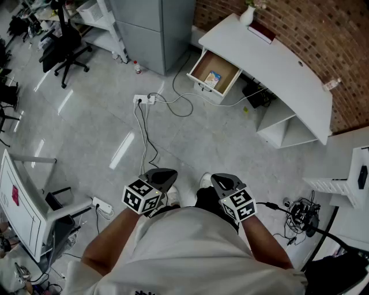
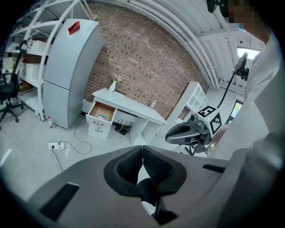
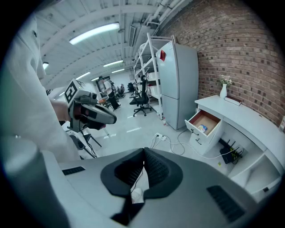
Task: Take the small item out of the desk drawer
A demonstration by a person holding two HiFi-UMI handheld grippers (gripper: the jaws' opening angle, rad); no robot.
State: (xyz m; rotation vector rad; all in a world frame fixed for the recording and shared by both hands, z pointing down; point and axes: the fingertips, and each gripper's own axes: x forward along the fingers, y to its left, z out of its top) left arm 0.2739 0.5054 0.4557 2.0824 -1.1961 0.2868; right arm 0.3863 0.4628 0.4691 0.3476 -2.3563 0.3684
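**While you stand well back, the small item lies in the open drawer**

Because you hold both tools close to your waist, neither one is near the desk (image 1: 277, 63). Your left gripper (image 1: 165, 176) has its jaws pressed together, ribbed pads meeting, with nothing between them. Your right gripper (image 1: 221, 181) is the same: pads closed on each other and empty. They point forward side by side, a little apart, over the pale grey floor (image 1: 86, 132).

Look across that floor to the white curved desk against the brick wall (image 1: 323, 29). Its drawer (image 1: 207, 64) stands pulled out at the end nearest the grey cabinet (image 1: 153, 29). It is white outside, with two dark handles on the front panel, and brown wood inside.

The small item (image 1: 213, 78) lies flat on the drawer bottom, roughly in the middle and a little toward the front panel. It is a small, flat, rectangular packet, mostly light blue with paler and yellowish patches. Its print is too small to read.

On the desktop a white vase (image 1: 247, 15) stands at the far end above the drawer. A white power strip (image 1: 144, 99) lies on the floor between you and the drawer, with a cable (image 1: 184, 109) looping from it toward the desk.
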